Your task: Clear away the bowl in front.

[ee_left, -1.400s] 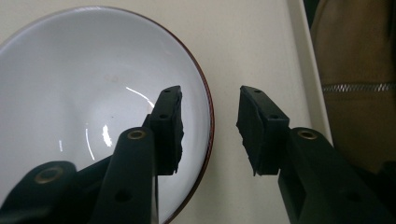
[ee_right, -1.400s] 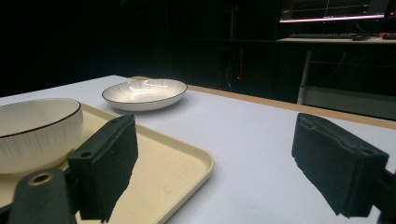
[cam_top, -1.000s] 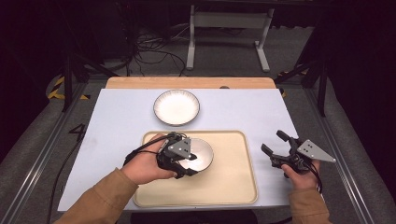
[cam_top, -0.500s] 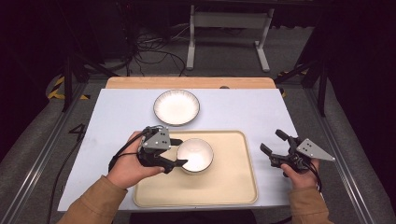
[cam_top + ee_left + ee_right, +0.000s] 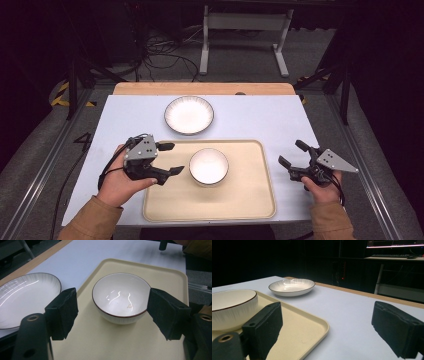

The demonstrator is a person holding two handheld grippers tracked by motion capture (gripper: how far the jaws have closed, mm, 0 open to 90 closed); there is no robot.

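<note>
The pale tabletop (image 5: pixel 260 120) carries a beige tray (image 5: pixel 255 197) near the person, with a white bowl (image 5: pixel 208 166) standing on it and a shallow plate (image 5: pixel 189 114) farther back, off the tray. The left gripper (image 5: pixel 169 159) hovers just beside the bowl, jaws spread and empty; the right gripper (image 5: pixel 291 160) waits off the tray's right edge, jaws likewise spread. A careless sideways move could likely knock the smooth bowl, sliding it across the tray. Beyond lie dark floor, cables and a metal stand.
</note>
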